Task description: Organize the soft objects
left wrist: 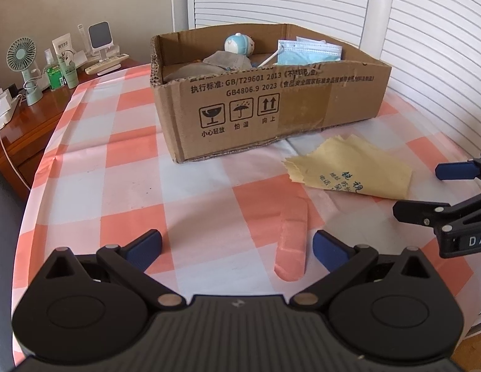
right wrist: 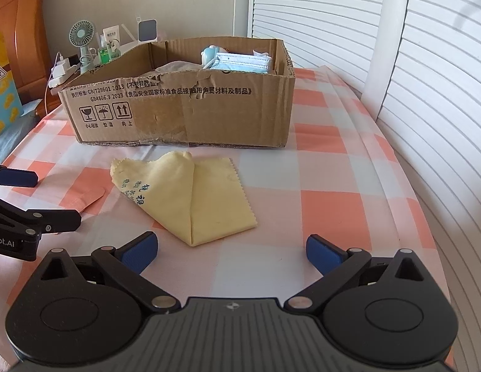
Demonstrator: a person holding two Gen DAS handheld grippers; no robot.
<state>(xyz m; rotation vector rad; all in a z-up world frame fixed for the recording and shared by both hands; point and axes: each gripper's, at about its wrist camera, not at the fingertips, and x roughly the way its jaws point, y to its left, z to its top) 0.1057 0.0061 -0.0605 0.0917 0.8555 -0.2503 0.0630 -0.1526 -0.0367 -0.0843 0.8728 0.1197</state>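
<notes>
Bright, soft daylight, sharp focus, faint shadows, fisheye bending at edges.

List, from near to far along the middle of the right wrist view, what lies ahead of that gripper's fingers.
Right gripper → yellow cloth on the checked tablecloth → cardboard box → blue face masks inside it.
</notes>
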